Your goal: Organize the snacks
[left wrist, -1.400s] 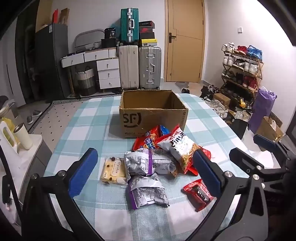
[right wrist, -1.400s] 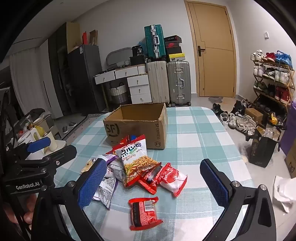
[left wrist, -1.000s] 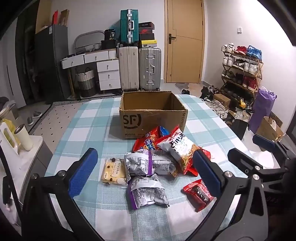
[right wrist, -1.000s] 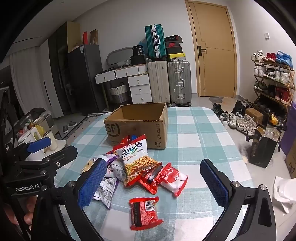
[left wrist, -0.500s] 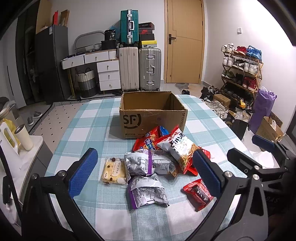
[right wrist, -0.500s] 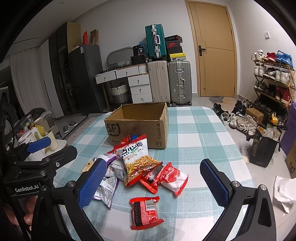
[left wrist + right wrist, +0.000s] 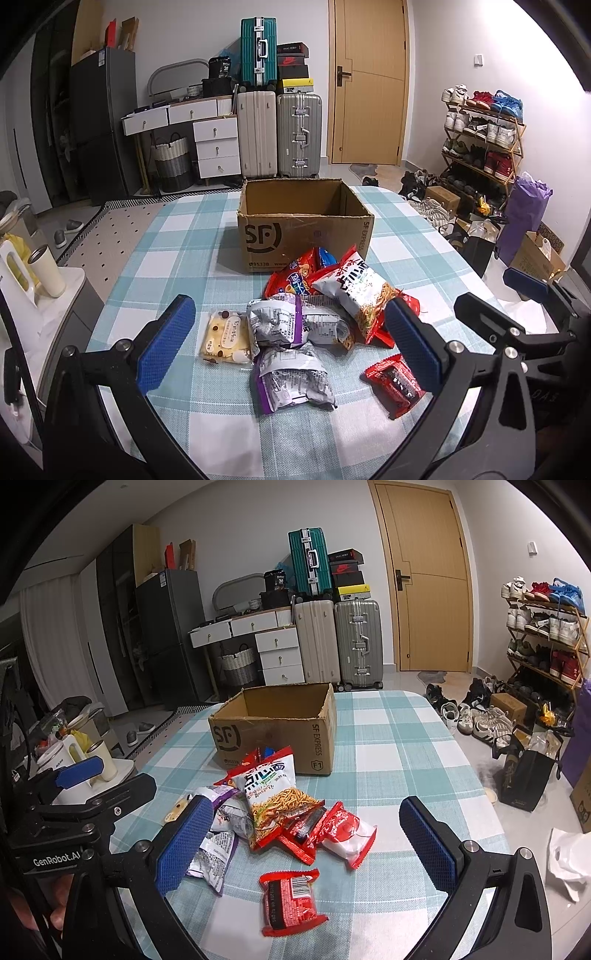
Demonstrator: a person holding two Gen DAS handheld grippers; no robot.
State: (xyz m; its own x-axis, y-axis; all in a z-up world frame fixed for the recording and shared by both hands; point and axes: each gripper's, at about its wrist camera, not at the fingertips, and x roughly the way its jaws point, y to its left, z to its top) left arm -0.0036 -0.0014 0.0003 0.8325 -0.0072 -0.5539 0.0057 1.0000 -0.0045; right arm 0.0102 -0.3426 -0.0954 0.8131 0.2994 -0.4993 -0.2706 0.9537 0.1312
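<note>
Both the left gripper (image 7: 288, 343) and right gripper (image 7: 306, 845) hover wide and empty over the tabletop's (image 7: 399, 746) near edge; advise taking the isolated small red packet (image 7: 291, 901) first, then the snack pile (image 7: 325, 310) mid-table, into the open cardboard box (image 7: 303, 225) beyond.

In front of you the tabletop (image 7: 177, 236) wears a teal-and-white checked cloth. An open cardboard box (image 7: 303, 236) stands on it at the far side. Just before the box lies a heap of snack packets (image 7: 325, 306), with a yellow packet (image 7: 227, 338) at its left and a red packet (image 7: 290, 901) apart, nearest you.
</note>
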